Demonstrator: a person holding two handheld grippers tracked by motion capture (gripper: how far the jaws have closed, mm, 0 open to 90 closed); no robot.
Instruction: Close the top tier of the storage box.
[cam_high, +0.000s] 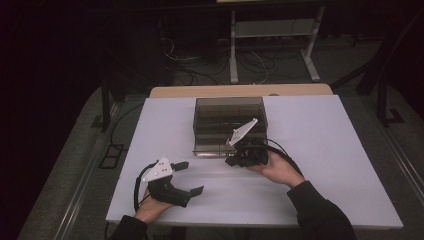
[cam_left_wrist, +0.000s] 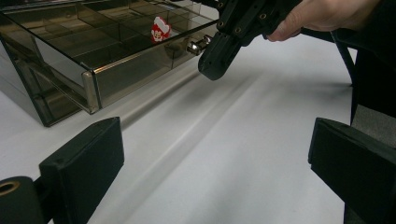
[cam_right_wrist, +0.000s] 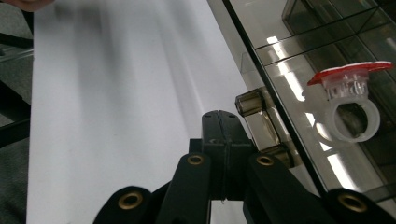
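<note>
Beside drawer knob (cam_right_wrist: 254, 122), right tongs (cam_right_wrist: 219, 122) closed, left tongs (cam_high: 190, 177) wide apart

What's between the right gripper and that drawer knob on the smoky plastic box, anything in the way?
Nothing visible. The right gripper, jaws shut, sits right beside the drawer knob on the box, with only bare white table around it. The left gripper waits open, well clear.

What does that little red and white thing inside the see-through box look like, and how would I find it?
Start at the smoky transparent plastic drawer box at the far middle of the white table. Its bottom drawer has a small round knob on the front, beside the shut right gripper. Just behind that knob sits the clear plastic toy ring with a red and white figure top, the one colourful item among bare compartments.
</note>
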